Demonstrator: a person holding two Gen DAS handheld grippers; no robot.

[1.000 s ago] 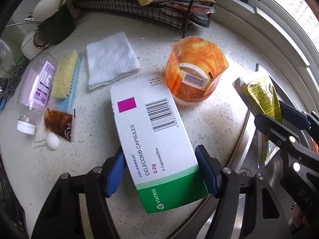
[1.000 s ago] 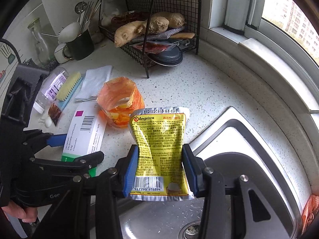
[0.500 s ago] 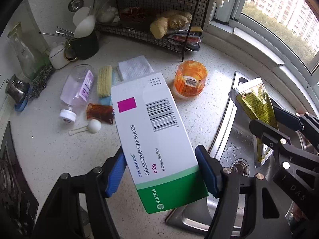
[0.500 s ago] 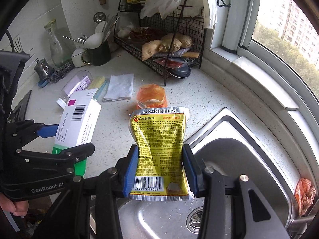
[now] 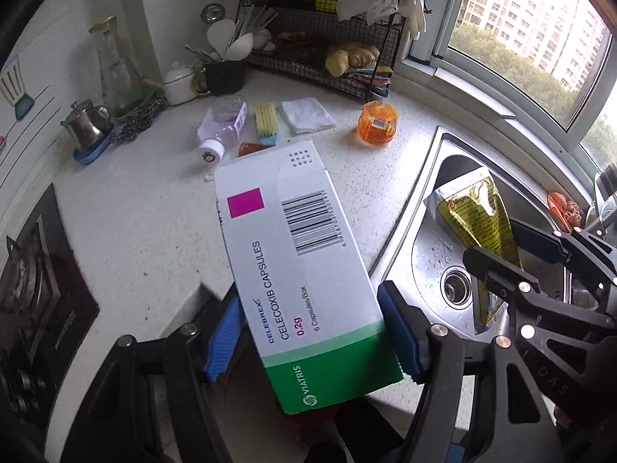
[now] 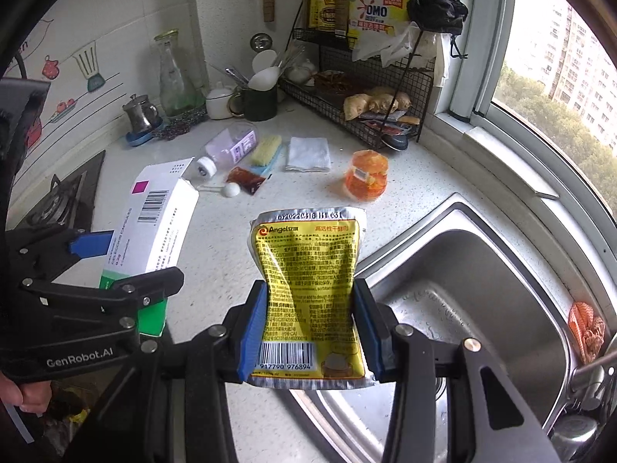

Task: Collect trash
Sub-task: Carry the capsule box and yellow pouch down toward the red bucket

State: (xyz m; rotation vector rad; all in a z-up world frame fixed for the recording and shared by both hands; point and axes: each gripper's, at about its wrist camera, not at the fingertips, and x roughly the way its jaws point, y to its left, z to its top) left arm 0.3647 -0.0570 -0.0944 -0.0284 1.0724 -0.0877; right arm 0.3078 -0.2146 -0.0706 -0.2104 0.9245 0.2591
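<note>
Fingers clamped on trash above the table

Fingers [image 5: 401,333] of the left gripper [image 5: 312,337] press both long edges of a white-and-green Celebrex capsule box [image 5: 297,270], held in the air over the speckled table [image 5: 135,208]. The right gripper [image 6: 310,332] pinches a crumpled yellow Angel yeast pouch [image 6: 308,281] at the edge of the steel sink [image 6: 482,270]. Farther off on the table lie an orange plastic wrapper [image 6: 366,179], a sauce sachet [image 6: 245,178], a folded white cloth [image 6: 308,154], a scrub brush [image 6: 266,150] and a toppled bottle [image 6: 227,148].

Open: bare countertop [image 5: 154,208] near the stove | Blocked: bottle [image 5: 225,125], brush [image 5: 267,121], cloth [image 5: 306,115] and orange wrapper [image 5: 377,127] before the wire rack [image 5: 343,61]
</note>
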